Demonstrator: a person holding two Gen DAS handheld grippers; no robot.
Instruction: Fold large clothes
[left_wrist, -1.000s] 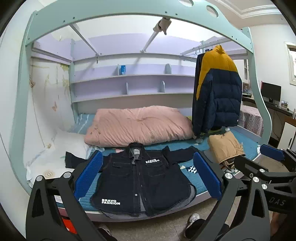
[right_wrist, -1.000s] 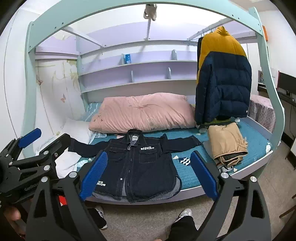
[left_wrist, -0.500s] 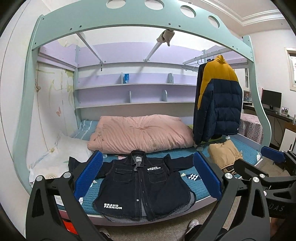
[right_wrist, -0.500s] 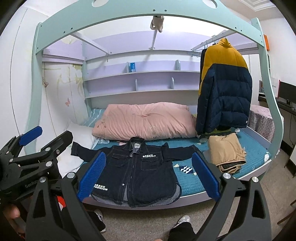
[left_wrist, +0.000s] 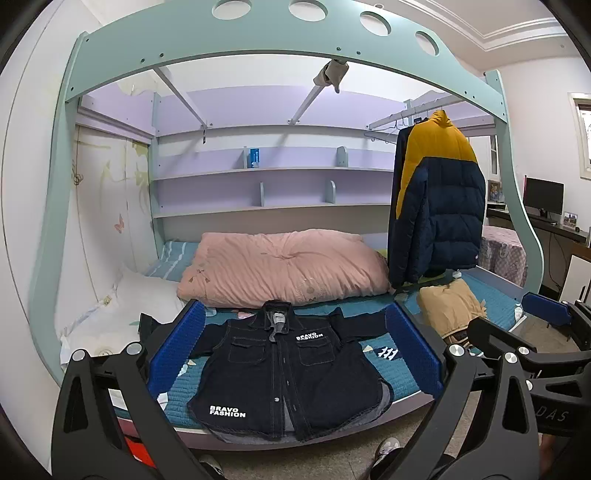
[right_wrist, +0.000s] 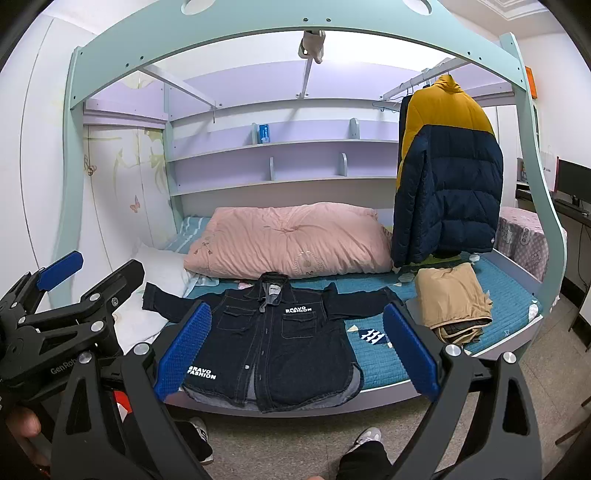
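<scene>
A dark denim jacket (left_wrist: 284, 373) with white "BRAVO FASHION" print lies flat, front up, buttoned, sleeves spread, on the teal bed cover near the front edge; it also shows in the right wrist view (right_wrist: 273, 339). My left gripper (left_wrist: 295, 354) is open and empty, held in the air in front of the bed, well short of the jacket. My right gripper (right_wrist: 295, 347) is open and empty too, beside it at a similar distance. The left gripper also appears at the left of the right wrist view (right_wrist: 85, 284).
A pink duvet (left_wrist: 284, 269) lies behind the jacket. A folded tan garment (right_wrist: 452, 299) sits on the bed's right part. A yellow and navy puffer jacket (right_wrist: 447, 177) hangs at the right. A white pillow (left_wrist: 122, 314) lies left. The bunk frame (left_wrist: 258, 48) arches overhead.
Both grippers have pulled back and tilted up from the bed, so the jacket looks smaller and lower in view. Both stay open and empty.
</scene>
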